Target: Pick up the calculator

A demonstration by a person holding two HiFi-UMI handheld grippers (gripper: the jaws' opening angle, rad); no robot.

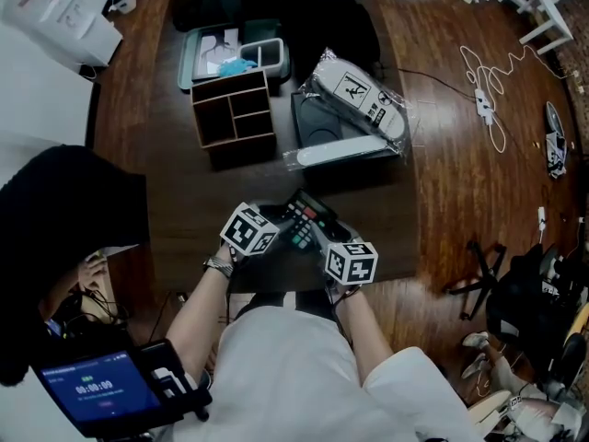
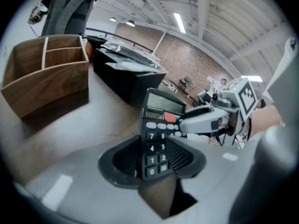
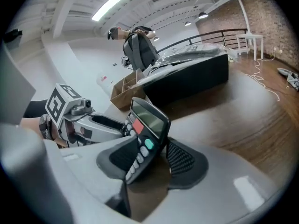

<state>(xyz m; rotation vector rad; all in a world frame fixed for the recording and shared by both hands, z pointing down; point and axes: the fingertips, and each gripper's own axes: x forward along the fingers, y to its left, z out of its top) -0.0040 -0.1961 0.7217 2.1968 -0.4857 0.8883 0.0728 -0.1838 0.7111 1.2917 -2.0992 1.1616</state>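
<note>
Jaws of the left gripper (image 2: 152, 161) and right gripper (image 3: 148, 160) stand part-closed, each pair clamped on one side of the calculator (image 1: 303, 223) at the near edge of the dark table (image 1: 184, 215). Behind it:

- a wooden organiser (image 1: 233, 110)
- a teal bin (image 1: 195, 58) holding white and blue items
- a black case (image 1: 317, 122) bearing plastic-wrapped packages (image 1: 359, 95)

A white cable (image 1: 490, 99) lies on the wooden floor (image 1: 451, 191).

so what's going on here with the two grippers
A person holds a gripper in each hand, and both are shut on the black desk calculator with grey keys: the left gripper on its bottom end, the right gripper on one side edge. It is tilted at the near end of the dark wooden table; whether it has left the surface is unclear.
</note>
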